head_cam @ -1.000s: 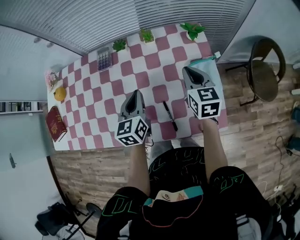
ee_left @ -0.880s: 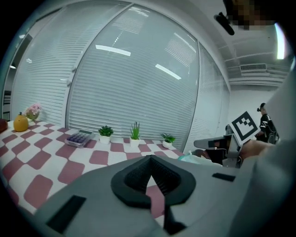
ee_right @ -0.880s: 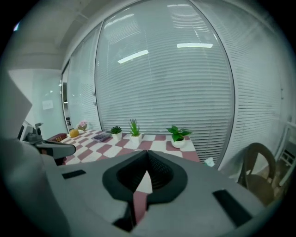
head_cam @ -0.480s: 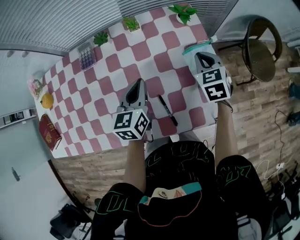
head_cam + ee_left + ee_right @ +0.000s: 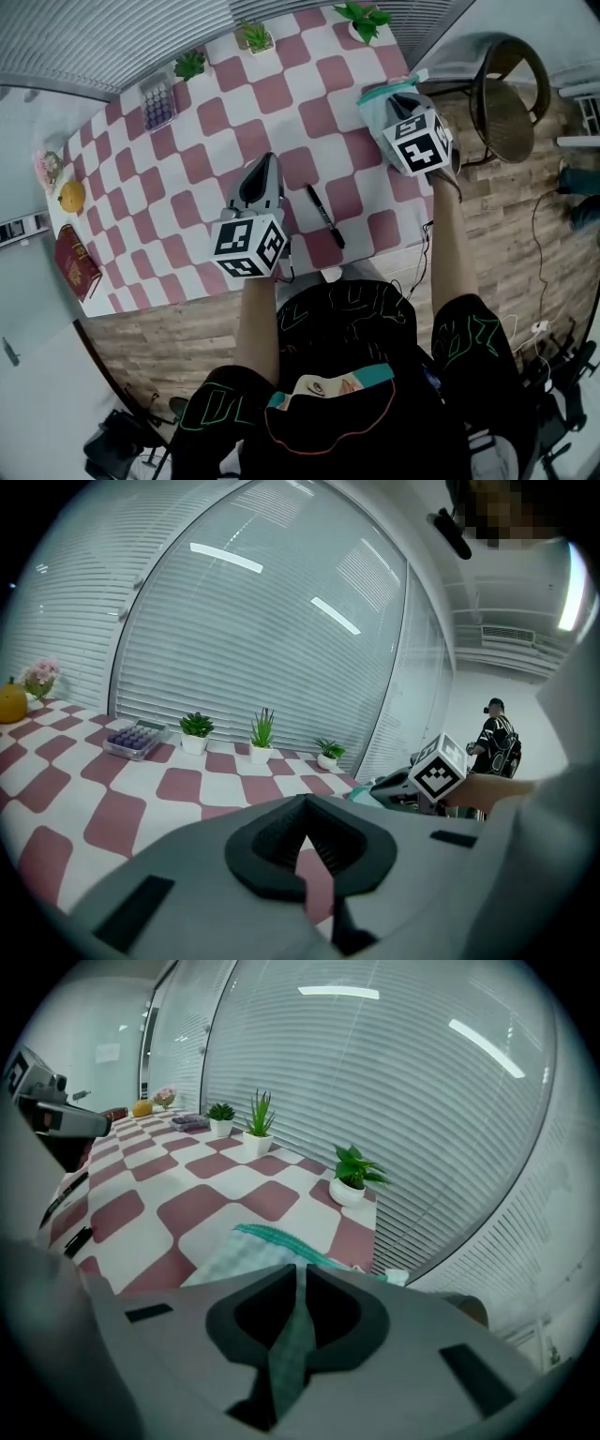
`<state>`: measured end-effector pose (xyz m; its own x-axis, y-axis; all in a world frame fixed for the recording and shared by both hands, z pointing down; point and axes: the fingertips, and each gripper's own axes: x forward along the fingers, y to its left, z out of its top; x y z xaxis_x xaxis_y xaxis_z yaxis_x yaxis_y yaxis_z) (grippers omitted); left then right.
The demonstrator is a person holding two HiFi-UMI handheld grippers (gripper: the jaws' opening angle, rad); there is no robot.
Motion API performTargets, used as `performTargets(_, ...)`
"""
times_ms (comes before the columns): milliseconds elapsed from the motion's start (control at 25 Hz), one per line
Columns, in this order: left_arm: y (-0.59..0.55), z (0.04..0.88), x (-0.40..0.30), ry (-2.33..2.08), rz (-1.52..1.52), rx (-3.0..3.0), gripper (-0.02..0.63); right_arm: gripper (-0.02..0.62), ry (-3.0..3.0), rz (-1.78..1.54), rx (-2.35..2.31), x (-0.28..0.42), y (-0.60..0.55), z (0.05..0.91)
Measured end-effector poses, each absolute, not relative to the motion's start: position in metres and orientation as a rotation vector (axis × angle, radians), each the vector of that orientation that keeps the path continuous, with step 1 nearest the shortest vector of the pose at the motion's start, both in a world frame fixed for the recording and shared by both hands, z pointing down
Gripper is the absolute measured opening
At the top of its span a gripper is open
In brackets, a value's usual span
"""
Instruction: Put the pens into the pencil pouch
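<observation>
One checkered surface (image 5: 187, 169), pink and white, fills most of the head view, and a round chair (image 5: 511, 98) stands on the wooden floor at its right. We hold the left gripper (image 5: 301, 808) low over the near middle of the surface. Its jaws are fully together and nothing is between them. The right gripper (image 5: 300, 1274) points down at the far right corner, where the pouch (image 5: 234, 1255) lies flat on the surface, near a potted plant (image 5: 352, 1177). Its jaws have just been opening and now stand a small gap apart. In the right gripper view the green cloth of the pouch shows in this gap, but we do not see the pads pressing on it. A red book (image 5: 73, 262) lies at the far left edge. One black pen (image 5: 324, 216) lies on the surface just beside the left gripper, on its right, well apart from the pouch.
</observation>
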<state>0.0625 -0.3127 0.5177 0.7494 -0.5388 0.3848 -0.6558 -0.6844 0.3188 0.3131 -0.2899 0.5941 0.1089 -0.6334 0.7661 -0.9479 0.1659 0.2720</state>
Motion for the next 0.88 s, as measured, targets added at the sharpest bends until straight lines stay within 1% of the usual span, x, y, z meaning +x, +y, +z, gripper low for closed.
performTargets(200, -0.31, 0.519, 0.057, -0.928, 0.343, 2.489, 0.0, 0.046, -1.616, 0.514, 1.532, 0.317, -0.293, 0.606)
performTargets(560, -0.313, 0.52, 0.041, -0.993, 0.318, 2.456, 0.0, 0.058, -1.641, 0.655, 1.515, 0.325, -0.299, 0.623)
performTargets(680, -0.311, 0.517, 0.042, -0.999, 0.31, 2.456, 0.0, 0.055, -1.658, 0.713, 1.51, 0.325, -0.298, 0.623)
performTargets(800, -0.309, 0.514, 0.045, -0.998, 0.31, 2.465, 0.0, 0.02, -1.666, 0.732, 1.505, 0.325, -0.298, 0.623)
performTargets(880, -0.309, 0.512, 0.044, -1.004, 0.309, 2.468, -0.001, 0.011, -1.671, 0.741, 1.515, 0.326, -0.298, 0.623)
